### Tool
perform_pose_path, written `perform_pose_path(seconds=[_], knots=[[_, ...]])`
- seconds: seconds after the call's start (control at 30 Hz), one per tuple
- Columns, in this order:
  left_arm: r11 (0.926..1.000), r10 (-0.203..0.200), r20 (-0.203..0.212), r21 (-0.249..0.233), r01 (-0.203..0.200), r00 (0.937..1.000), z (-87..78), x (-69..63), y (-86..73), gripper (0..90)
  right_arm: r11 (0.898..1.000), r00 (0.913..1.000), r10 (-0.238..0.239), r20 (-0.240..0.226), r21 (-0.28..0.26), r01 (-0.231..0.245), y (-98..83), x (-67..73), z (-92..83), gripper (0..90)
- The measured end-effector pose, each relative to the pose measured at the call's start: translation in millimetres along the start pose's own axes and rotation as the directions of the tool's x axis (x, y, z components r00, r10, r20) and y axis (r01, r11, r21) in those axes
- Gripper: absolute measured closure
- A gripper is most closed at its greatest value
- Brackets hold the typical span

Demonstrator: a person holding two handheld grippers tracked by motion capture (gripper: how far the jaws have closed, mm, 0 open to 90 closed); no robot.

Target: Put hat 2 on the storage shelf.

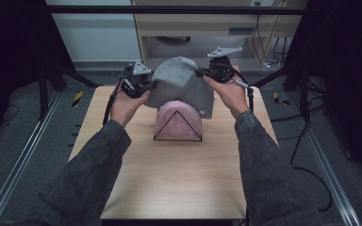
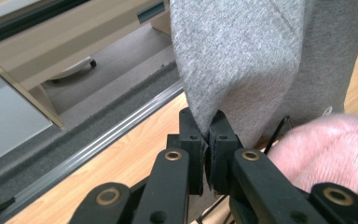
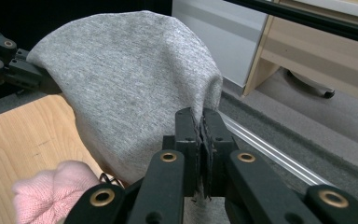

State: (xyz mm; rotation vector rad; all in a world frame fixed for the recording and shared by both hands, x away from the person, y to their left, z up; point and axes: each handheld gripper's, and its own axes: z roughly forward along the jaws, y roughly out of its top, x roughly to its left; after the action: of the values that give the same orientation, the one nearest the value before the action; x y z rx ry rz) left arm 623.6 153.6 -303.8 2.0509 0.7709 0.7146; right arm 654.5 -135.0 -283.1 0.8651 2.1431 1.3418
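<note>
Both the left gripper (image 1: 153,84) and right gripper (image 1: 199,72) gripped a grey hat (image 1: 179,84) stretched above a pink hat (image 1: 178,121) on the counter (image 1: 169,179); lowering it squarely over the pink one likely came next.

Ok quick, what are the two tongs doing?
Left tongs: shut on the grey hat.
Right tongs: shut on the grey hat too.

A light wooden table (image 1: 179,183) carries a black wire stand (image 1: 177,137) draped with a pink hat (image 1: 176,117)
</note>
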Motion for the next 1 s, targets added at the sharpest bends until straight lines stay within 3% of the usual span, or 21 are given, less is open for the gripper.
perform_pose_path(seconds=[0.77,1.0], knots=[[0.9993,-0.021,0.000,0.030,0.021,0.9998,4.8,-0.5,-31.1,86.9,0.998,0.9997,0.001,-0.023,0.056,0.000,-20.7,12.2,18.7,86.9],[0.9970,-0.053,0.001,0.057,0.053,0.9986,11.0,2.9,-48.7,87.0,0.996,0.9995,-0.001,-0.031,0.088,0.004,-31.9,18.7,27.0,86.8]])
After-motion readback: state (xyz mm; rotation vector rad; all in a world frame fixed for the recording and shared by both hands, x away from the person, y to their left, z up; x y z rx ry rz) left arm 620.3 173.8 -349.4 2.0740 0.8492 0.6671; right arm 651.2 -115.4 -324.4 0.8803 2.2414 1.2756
